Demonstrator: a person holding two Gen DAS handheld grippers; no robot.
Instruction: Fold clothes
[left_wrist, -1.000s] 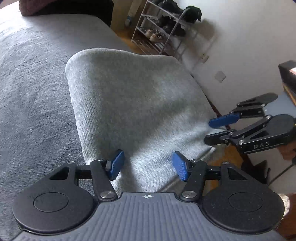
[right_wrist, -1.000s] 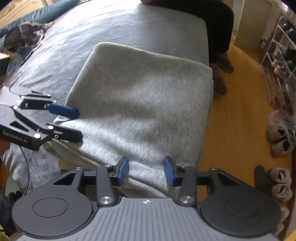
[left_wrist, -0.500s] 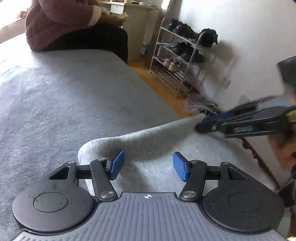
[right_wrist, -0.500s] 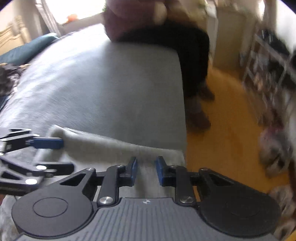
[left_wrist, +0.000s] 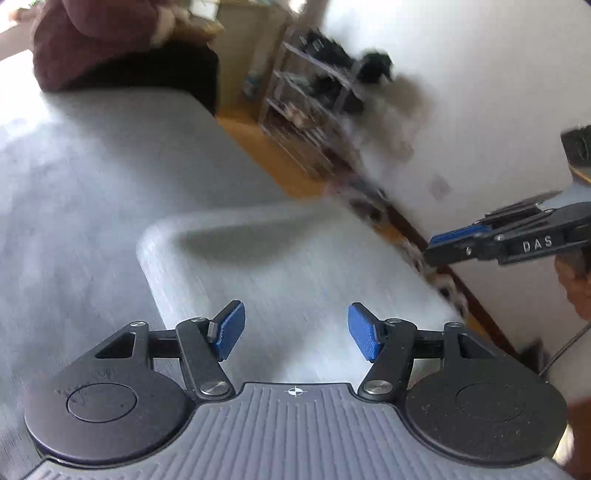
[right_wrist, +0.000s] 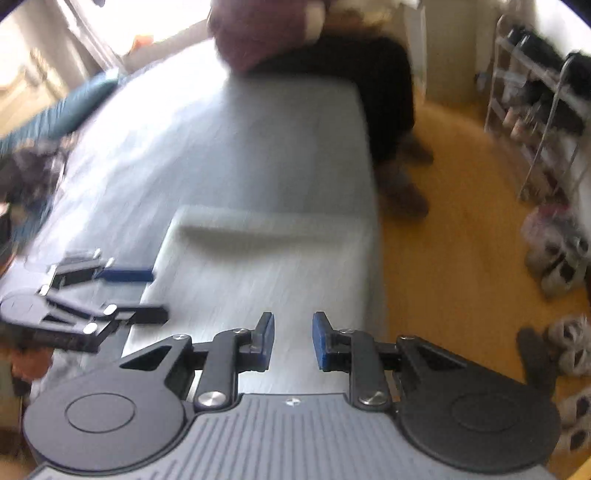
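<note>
Both views blurred; fine detail unreliable.

Far left, right-wrist view: dark patterned clothing lies on the bed, well apart from the work; probably waiting its turn.

Left gripper: blue pads spread wide, nothing between them. It hovers over the near left part of the grey garment, pads straddling the cloth, apparently placed to press or pinch the near edge.

Grey garment: lies on the bed as a thick rectangle with a rounded far edge, right side flush with the bed's floor-side edge. That rounded edge reads as a fold line, so at least one fold looks done; near edge hidden under the grippers.

Right gripper: pads parted by a narrower gap, empty, over the near right part of the garment. Paired stance suggests both near corners are to be taken together.

Right of the bed: seated person at the far corner, wooden floor, shoe rack against the wall.
</note>
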